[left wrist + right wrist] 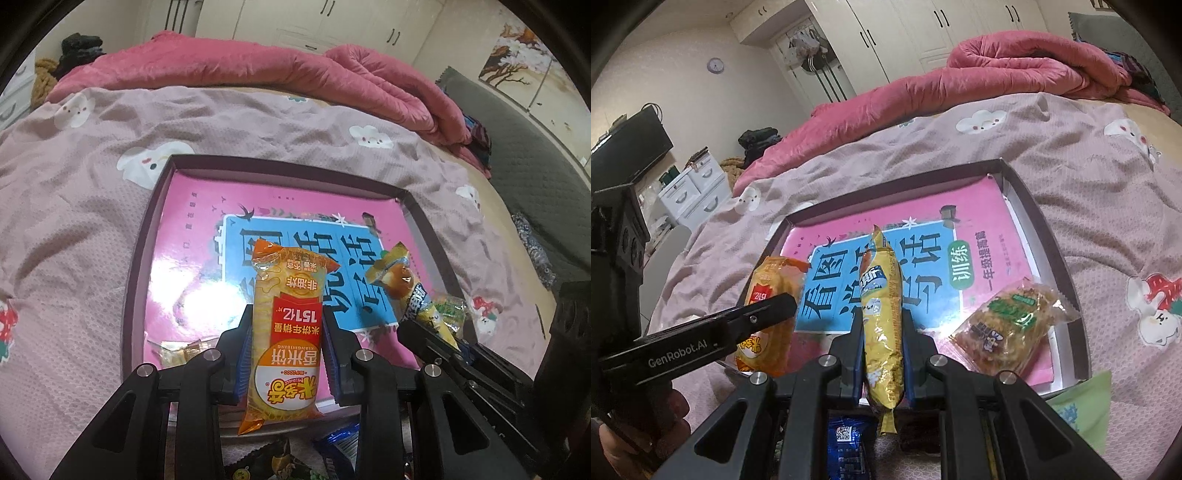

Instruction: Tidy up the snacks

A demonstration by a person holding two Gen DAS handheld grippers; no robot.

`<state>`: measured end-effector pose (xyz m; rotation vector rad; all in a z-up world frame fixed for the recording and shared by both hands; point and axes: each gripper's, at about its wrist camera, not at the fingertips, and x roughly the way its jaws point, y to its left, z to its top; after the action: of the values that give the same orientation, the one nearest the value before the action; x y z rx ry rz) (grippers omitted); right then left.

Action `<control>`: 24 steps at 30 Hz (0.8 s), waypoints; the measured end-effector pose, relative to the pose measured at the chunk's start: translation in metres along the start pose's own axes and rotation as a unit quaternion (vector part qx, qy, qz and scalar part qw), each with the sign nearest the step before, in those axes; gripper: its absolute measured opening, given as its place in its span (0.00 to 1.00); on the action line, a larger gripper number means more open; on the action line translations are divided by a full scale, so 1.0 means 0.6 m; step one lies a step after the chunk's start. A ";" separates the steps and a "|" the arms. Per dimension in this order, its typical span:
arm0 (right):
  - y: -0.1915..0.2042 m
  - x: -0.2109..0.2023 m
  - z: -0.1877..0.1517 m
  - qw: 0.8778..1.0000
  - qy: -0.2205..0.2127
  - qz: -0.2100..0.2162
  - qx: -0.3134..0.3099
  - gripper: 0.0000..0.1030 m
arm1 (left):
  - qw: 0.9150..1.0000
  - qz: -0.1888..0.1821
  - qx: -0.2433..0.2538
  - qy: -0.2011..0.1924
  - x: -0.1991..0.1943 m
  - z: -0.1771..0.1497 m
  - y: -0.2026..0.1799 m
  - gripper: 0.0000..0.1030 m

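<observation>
Hovering over the box (147,236), a rice-cracker pack (286,332) was clamped by the left gripper (286,354) and a yellow pack (882,325) by the right gripper (882,354), apparently for placing inside.

A bed (74,206) with a mauve cover carries a shallow dark-rimmed box (144,229) and a pink quilt (258,70).

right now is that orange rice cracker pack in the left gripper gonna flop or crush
Probably stiff: the rice cracker pack stands straight out past the left gripper without sagging. Likely light. The stacked crackers look brittle, so a harder squeeze could crack them. The glossy wrapper may slip.
</observation>
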<state>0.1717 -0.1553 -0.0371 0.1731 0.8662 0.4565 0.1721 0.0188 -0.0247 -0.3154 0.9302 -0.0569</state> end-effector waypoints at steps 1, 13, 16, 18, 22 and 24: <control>0.001 0.002 -0.001 1.000 0.001 0.000 0.000 0.16 | 1.000 -0.002 0.000 0.001 0.002 -0.001 0.000 0.33; 0.004 0.017 -0.009 1.000 0.014 -0.007 -0.001 0.17 | 1.000 -0.005 -0.004 0.006 0.012 -0.001 0.008 0.33; 0.004 0.016 -0.011 1.000 0.011 -0.007 0.000 0.18 | 1.000 -0.007 -0.008 0.008 0.014 -0.001 0.010 0.33; 0.003 0.015 -0.011 1.000 0.011 -0.010 -0.001 0.18 | 1.000 -0.008 -0.008 0.011 0.017 -0.002 0.010 0.33; -0.003 0.009 -0.013 1.000 0.010 -0.017 0.002 0.18 | 1.000 -0.008 -0.005 0.012 0.019 -0.003 0.008 0.33; -0.005 0.004 -0.013 1.000 0.008 -0.016 0.002 0.18 | 1.000 -0.010 -0.005 0.011 0.017 -0.004 0.007 0.33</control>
<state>0.1680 -0.1569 -0.0449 0.1594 0.8845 0.4273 0.1762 0.0206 -0.0354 -0.3328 0.9487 -0.0740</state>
